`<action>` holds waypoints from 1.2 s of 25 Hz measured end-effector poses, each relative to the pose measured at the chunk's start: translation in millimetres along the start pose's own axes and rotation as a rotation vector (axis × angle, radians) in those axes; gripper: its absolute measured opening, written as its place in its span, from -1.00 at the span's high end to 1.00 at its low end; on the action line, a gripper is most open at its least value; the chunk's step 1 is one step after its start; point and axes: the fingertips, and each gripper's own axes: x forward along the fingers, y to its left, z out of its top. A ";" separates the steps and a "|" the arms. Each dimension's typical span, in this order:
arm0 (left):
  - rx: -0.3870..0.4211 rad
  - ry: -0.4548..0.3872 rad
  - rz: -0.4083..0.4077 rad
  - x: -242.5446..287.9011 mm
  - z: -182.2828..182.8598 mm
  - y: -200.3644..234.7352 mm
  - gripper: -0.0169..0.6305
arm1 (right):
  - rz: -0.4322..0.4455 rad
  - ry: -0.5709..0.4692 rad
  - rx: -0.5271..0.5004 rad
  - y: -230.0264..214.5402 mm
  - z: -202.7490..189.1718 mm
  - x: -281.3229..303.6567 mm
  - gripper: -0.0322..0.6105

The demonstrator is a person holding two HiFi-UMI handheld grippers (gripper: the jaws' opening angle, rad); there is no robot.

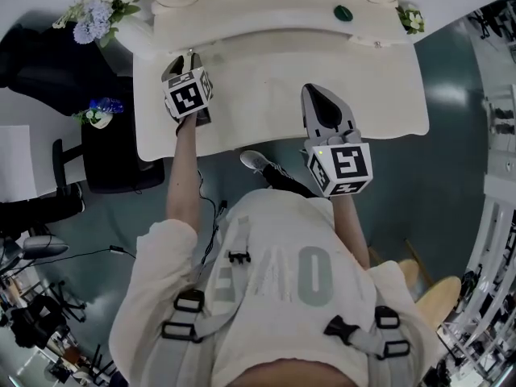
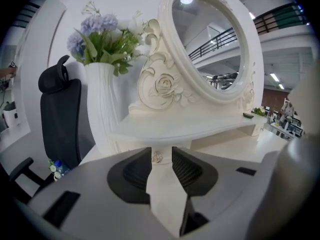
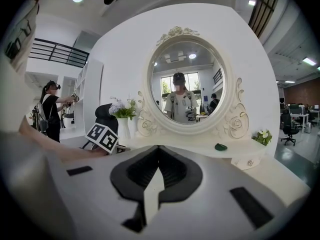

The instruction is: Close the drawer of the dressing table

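step: looks like the tail end. The left gripper point(image 1: 191, 58) is letting go and the drawer point(image 2: 166, 154) seems pushed in already
drawer spot: under the raised shelf of the dressing table point(image 1: 379, 95), upper left in the head view
left jaws: easing open, nothing pinched; the knob point(image 2: 157, 157) sits just past the gap
right jaws: right gripper point(image 3: 159, 150) pressed shut on nothing
next: probably just back straight off the knob without snagging it
pose: left forearm reaches up-frame, tool tipped down; right hangs over the tabletop's front middle
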 end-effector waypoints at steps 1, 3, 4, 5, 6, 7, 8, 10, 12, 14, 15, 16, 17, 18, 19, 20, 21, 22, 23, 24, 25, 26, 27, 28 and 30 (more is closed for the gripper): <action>0.002 -0.025 -0.002 -7.7 7.8 -1.8 0.59 | 0.002 -0.007 -0.004 2.1 1.9 -3.7 0.88; 0.008 -0.087 -0.003 -25.9 28.1 -6.4 0.59 | 0.005 -0.021 -0.012 5.9 6.4 -10.7 0.88; 0.012 -0.124 -0.006 -36.1 40.4 -9.7 0.60 | 0.007 -0.030 -0.017 7.5 9.0 -13.7 0.88; 0.013 -0.163 -0.014 -47.2 53.0 -14.0 0.60 | 0.009 -0.040 -0.022 9.2 11.6 -16.6 0.88; 0.010 -0.201 -0.026 -58.9 64.7 -19.3 0.60 | 0.011 -0.049 -0.027 10.8 14.1 -19.6 0.88; 0.001 -0.236 -0.039 -71.5 74.9 -25.4 0.60 | 0.012 -0.058 -0.030 12.3 16.2 -22.9 0.88; -0.012 -0.271 -0.052 -84.9 83.8 -31.9 0.63 | 0.012 -0.065 -0.033 13.8 18.3 -26.2 0.88; -0.038 -0.341 -0.072 -114.2 98.8 -44.9 0.72 | 0.013 -0.078 -0.040 17.0 23.2 -31.9 0.88; -0.040 -0.405 -0.094 -143.7 110.0 -59.7 0.80 | 0.014 -0.093 -0.044 19.7 29.3 -36.3 0.88; -0.003 -0.451 -0.129 -168.8 116.1 -77.8 0.82 | 0.014 -0.109 -0.048 21.0 35.1 -39.6 0.88; 0.023 -0.468 -0.143 -180.0 117.3 -86.0 0.82 | 0.013 -0.116 -0.050 21.8 37.3 -41.1 0.88; 0.048 -0.487 -0.150 -190.9 117.6 -92.4 0.82 | 0.013 -0.120 -0.051 22.6 38.9 -42.5 0.88; 0.069 -0.507 -0.152 -201.8 117.2 -97.1 0.83 | 0.012 -0.123 -0.052 23.6 39.8 -43.9 0.88; 0.083 -0.527 -0.151 -212.1 116.4 -100.2 0.84 | 0.011 -0.124 -0.053 24.5 40.2 -45.1 0.88; 0.090 -0.546 -0.150 -221.2 115.0 -102.3 0.85 | 0.011 -0.125 -0.055 25.5 40.3 -46.2 0.88; 0.092 -0.561 -0.154 -228.8 113.3 -103.8 0.87 | 0.010 -0.125 -0.057 26.6 40.4 -47.3 0.88; 0.092 -0.573 -0.160 -234.7 111.4 -105.1 0.88 | 0.009 -0.126 -0.059 27.6 40.5 -48.5 0.88; 0.094 -0.581 -0.165 -239.4 109.1 -106.4 0.89 | 0.007 -0.127 -0.061 28.4 40.5 -49.9 0.88; 0.099 -0.585 -0.167 -243.2 106.6 -107.4 0.89 | 0.004 -0.128 -0.064 29.0 40.6 -51.6 0.88; 0.105 -0.587 -0.166 -246.2 104.0 -108.3 0.89 | 0.001 -0.129 -0.067 29.5 40.9 -53.4 0.88; 0.108 -0.588 -0.164 -248.9 101.4 -109.3 0.89 | -0.001 -0.131 -0.071 29.9 41.1 -55.0 0.88; 0.109 -0.587 -0.165 -251.3 99.1 -110.5 0.89 | -0.003 -0.132 -0.075 30.3 41.3 -56.4 0.88; 0.109 -0.586 -0.168 -253.4 97.0 -112.3 0.89 | -0.005 -0.132 -0.080 30.7 41.3 -57.4 0.88; 0.112 -0.586 -0.172 -255.1 95.3 -114.5 0.89 | -0.006 -0.131 -0.086 31.0 41.0 -58.3 0.88; 0.126 -0.587 -0.180 -257.4 93.3 -119.5 0.89 | -0.010 -0.130 -0.094 31.6 40.3 -60.1 0.88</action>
